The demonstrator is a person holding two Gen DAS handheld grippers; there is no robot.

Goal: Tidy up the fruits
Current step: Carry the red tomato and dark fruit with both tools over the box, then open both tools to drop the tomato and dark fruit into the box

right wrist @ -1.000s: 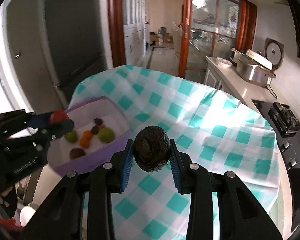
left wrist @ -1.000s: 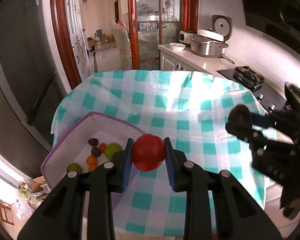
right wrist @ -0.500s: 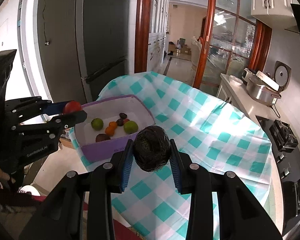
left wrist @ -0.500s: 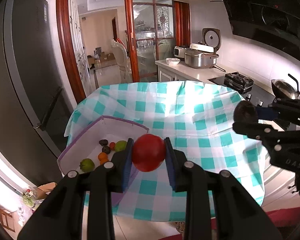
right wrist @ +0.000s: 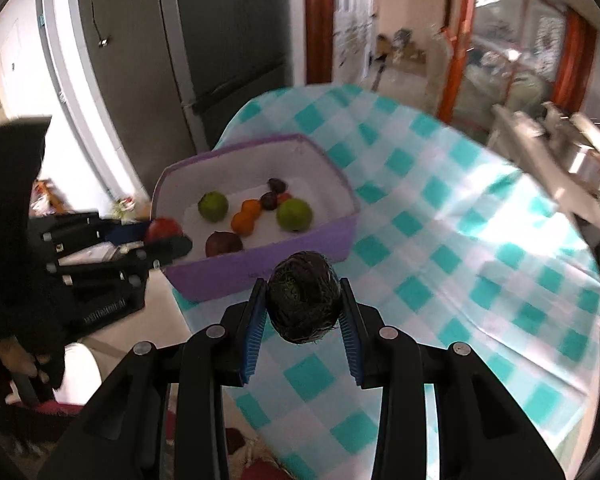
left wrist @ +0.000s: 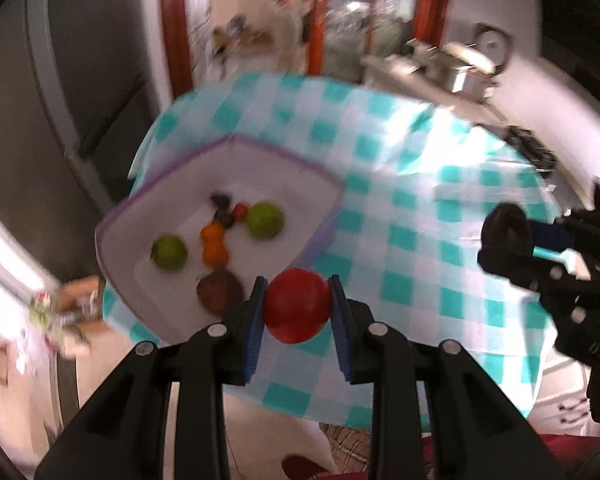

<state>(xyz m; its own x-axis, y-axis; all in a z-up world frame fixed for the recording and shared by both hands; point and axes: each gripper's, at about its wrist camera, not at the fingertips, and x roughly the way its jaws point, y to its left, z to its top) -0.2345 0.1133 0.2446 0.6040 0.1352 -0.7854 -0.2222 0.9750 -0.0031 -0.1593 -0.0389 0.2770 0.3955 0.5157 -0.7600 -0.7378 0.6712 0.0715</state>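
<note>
**Both tools loaded above the fruit bin**

The left tool [left wrist: 297,309] is clenched on a round red fruit [left wrist: 297,305], held in the air just over the near rim of the purple bin [right wrist: 260,268]. The right tool [right wrist: 303,309] grips a dark, rough-skinned fruit [right wrist: 303,303] above the checked bench [right wrist: 440,248]; both fruits look near-round, so no long axis can be made out. Inside the bin lie two green fruits [right wrist: 213,206], orange ones [right wrist: 246,216] and darker ones, blurred in the left view.
</note>
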